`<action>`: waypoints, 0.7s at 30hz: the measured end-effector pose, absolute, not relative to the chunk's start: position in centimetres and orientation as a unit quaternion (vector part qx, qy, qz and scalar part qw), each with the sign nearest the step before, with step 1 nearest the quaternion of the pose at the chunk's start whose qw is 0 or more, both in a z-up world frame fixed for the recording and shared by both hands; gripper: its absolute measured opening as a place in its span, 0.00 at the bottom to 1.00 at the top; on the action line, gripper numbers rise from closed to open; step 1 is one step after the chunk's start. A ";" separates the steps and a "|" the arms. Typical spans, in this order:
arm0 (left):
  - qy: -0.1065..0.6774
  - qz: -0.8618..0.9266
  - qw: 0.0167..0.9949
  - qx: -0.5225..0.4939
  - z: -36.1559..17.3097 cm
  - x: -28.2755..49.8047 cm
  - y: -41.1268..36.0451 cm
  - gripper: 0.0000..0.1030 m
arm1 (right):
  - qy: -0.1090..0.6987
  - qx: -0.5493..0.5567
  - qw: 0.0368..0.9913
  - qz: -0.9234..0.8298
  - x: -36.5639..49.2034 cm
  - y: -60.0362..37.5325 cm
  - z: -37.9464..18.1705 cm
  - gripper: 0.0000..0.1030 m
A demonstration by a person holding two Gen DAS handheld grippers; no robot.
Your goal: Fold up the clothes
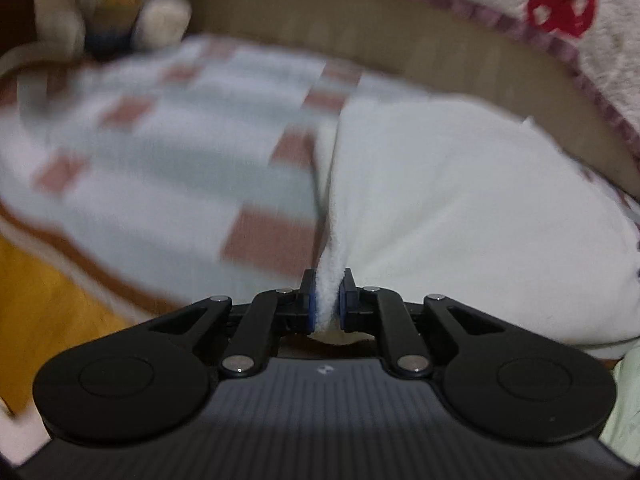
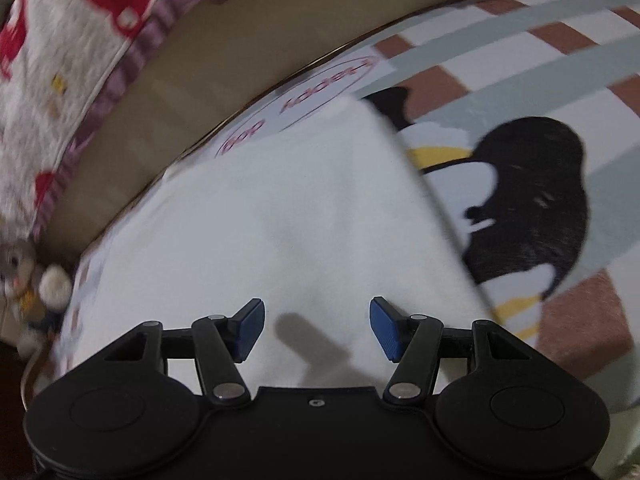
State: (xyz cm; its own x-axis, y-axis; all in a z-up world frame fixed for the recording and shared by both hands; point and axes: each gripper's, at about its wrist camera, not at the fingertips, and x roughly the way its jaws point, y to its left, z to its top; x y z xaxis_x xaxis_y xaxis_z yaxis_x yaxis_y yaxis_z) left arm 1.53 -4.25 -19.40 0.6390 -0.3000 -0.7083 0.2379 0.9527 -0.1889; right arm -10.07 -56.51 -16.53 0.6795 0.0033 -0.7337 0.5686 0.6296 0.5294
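The left gripper (image 1: 328, 300) was clamped on a bunched edge of the white garment (image 1: 460, 216), which spread ahead and to its right over the checked blanket (image 1: 160, 152). The right gripper (image 2: 317, 326) stood wide open, holding nothing, just above the same white garment (image 2: 288, 208). A penguin print (image 2: 532, 200) lay to its right on the blanket (image 2: 580, 60). A plush toy (image 1: 120, 12) sat far ahead-left of the left gripper.

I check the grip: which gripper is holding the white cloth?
The left gripper, shut on a fold of the white cloth; the right gripper is open above it.
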 end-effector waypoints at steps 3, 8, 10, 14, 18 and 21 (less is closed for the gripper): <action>0.387 -0.141 0.911 0.005 -19.3 1.6 -5.2 0.13 | 0.378 0.413 0.804 -0.200 -11.3 -57.6 -15.7 0.62; 0.374 -0.111 0.919 0.055 -17.4 1.1 -5.9 0.20 | 0.379 0.466 0.780 -0.176 -13.7 -58.7 -12.9 0.65; 0.368 -0.098 0.922 0.073 -16.6 0.9 -6.1 0.18 | 0.401 0.424 0.788 -0.197 -13.8 -58.6 -11.8 0.66; 0.357 -0.073 0.925 0.109 -15.1 0.5 -6.5 0.21 | 0.436 0.349 0.791 -0.251 -14.0 -58.6 -11.3 0.66; 0.347 -0.173 0.920 0.052 -13.6 -0.1 -9.1 0.38 | 0.459 0.374 0.779 -0.207 -14.3 -58.1 -12.7 0.66; 0.350 -0.250 0.901 0.049 -13.5 -0.5 -12.7 0.41 | 0.506 0.298 0.789 -0.181 -12.8 -56.0 -13.3 0.66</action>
